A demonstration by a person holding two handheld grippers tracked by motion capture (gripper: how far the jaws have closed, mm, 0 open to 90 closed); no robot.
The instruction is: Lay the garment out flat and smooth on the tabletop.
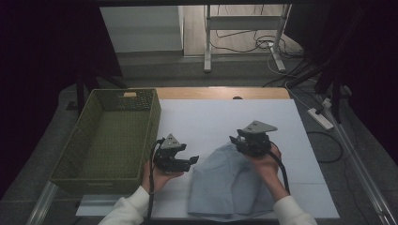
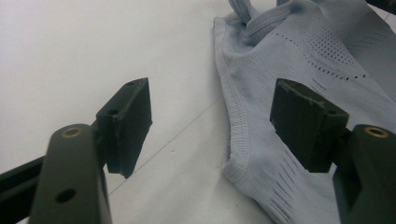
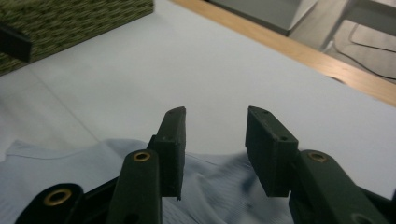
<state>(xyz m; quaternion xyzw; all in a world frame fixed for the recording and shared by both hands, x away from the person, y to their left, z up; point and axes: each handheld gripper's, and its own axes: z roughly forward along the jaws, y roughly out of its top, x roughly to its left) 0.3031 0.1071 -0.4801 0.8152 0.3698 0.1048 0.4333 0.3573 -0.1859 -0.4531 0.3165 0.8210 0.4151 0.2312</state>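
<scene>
No readable text, label, brand, number or sign appears in any view. A small tan tag sits on the green basket's (image 1: pixel 109 140) far rim, upper left, too blurred to read.

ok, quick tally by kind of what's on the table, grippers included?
Light blue garment: 1
Green woven basket: 1
Handheld grippers: 2, left gripper and right gripper, both with open jaws and nothing between them
Total: 4
</scene>
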